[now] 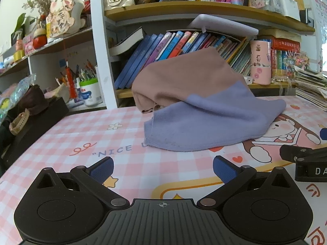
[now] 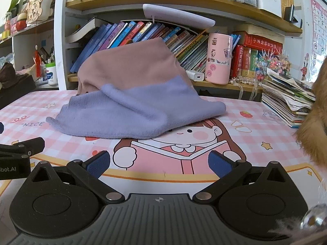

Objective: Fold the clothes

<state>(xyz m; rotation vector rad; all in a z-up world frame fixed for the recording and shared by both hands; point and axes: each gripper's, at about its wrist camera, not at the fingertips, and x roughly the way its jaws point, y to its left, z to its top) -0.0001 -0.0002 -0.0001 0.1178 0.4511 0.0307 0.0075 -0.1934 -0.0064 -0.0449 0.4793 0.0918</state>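
Two grippers, both spread wide and pinching nothing: left gripper [image 1: 163, 170] and right gripper [image 2: 159, 164], side by side and low over the pink checked table mat [image 2: 255, 143], likely poised that way to come at the cloth from its near edge. One garment [image 2: 130, 100] only, two-toned, brown above and lilac below, heaped near the middle of the mat, well ahead of both sets of fingers and touched by neither; unfolded as yet, its peak apparently leaning on the row of books behind. One pink cylinder [image 2: 218, 58] on the low shelf beyond. One stack of papers [image 2: 286, 102] at far right. Bookshelf [image 2: 173, 0] crammed at the back, books too many to count.
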